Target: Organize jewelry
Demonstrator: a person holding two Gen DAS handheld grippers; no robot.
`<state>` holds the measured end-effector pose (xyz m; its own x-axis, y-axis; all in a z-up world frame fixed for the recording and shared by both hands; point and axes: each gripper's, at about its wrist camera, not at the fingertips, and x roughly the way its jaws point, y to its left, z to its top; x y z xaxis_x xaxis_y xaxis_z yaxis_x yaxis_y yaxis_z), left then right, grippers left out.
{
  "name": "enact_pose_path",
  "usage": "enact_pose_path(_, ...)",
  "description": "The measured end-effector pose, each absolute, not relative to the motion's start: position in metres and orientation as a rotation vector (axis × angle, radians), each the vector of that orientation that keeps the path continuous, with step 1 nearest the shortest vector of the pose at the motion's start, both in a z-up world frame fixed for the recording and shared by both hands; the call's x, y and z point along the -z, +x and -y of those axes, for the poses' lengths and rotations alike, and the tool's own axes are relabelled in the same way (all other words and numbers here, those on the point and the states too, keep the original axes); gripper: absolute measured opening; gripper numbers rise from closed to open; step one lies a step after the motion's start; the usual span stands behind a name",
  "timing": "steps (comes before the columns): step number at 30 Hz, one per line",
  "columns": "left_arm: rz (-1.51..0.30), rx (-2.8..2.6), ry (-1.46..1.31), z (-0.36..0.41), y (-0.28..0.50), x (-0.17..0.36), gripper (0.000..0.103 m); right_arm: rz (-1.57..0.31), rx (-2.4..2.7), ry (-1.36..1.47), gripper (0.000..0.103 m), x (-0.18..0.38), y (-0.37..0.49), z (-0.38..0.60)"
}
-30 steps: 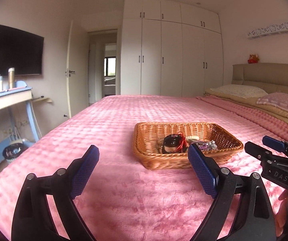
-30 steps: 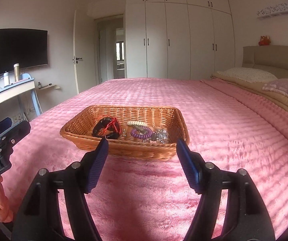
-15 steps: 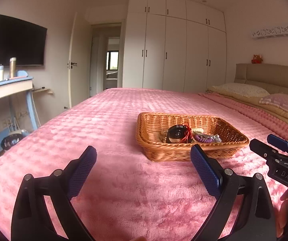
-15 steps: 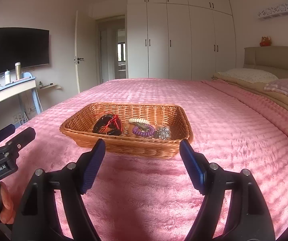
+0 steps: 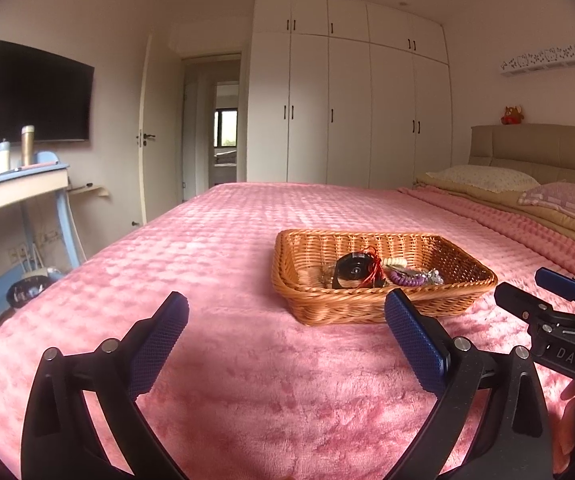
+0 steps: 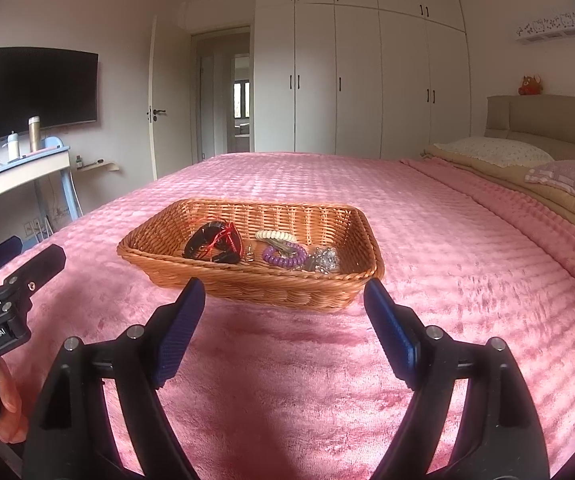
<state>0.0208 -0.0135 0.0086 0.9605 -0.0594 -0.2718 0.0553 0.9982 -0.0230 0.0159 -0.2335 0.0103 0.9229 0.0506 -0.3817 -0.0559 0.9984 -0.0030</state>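
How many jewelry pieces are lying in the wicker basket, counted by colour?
Black bangle with red thread: 1
Cream beaded bracelet: 1
Purple coiled bracelet: 1
Silver chain heap: 1
Total: 4 clearly seen in the woven wicker basket

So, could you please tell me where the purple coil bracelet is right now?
In the right wrist view the purple coil bracelet lies inside the wicker basket on the pink bed, between the black bangle to its left and the silver chain to its right.
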Motion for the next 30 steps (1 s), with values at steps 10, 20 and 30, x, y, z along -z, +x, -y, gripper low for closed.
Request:
enact_pose_path(10, -0.292, 0.064, -0.011, 0.0154, 0.0247, -0.0075, 0.095, -0.408, -0.044, -0.02, 0.078, -0.0086, 0.0179, 0.2341)
enact_pose_path(20, -0.301, 0.062, -0.013, 0.0155, 0.0252, -0.0069, 0.095, -0.418, -0.043, -0.017, 0.078, -0.0078, 0.021, 0.2361)
enact_pose_path(30, -0.303, 0.062, -0.012, 0.0158, 0.0252, -0.0062, 0.095, -0.421, -0.043, -0.016, 0.078, -0.0073, 0.022, 0.2365)
